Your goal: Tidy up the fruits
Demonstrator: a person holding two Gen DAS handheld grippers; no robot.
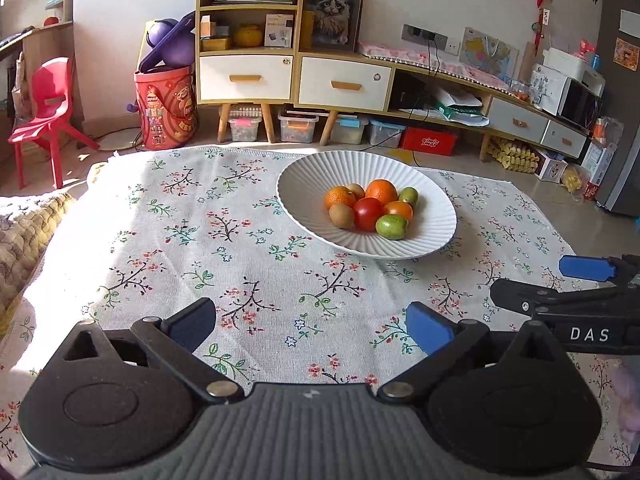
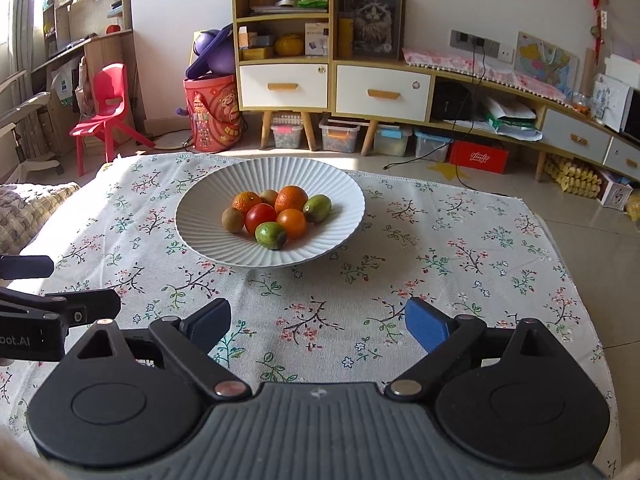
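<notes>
A white ribbed bowl point(image 1: 304, 184) point(image 2: 208, 208) sits on the floral tablecloth and holds several fruits: oranges point(image 1: 381, 191) point(image 2: 291, 198), a red tomato point(image 1: 368, 213) point(image 2: 260, 217), brown kiwis point(image 1: 341, 215) point(image 2: 233, 219) and green fruits point(image 1: 391, 226) point(image 2: 271, 235). My left gripper point(image 1: 310, 326) is open and empty, near the table's front, left of and short of the bowl. My right gripper point(image 2: 318, 322) is open and empty, right of the bowl and well short of it. Each gripper shows at the edge of the other's view point(image 1: 560, 288) point(image 2: 36, 284).
The floral tablecloth point(image 1: 200, 248) point(image 2: 460, 248) covers the table to its far edge. A knitted cushion point(image 1: 20, 232) lies off the left edge. Beyond the table stand a wooden cabinet point(image 1: 248, 60), a red chair point(image 1: 44, 108) and a red bucket point(image 1: 166, 108).
</notes>
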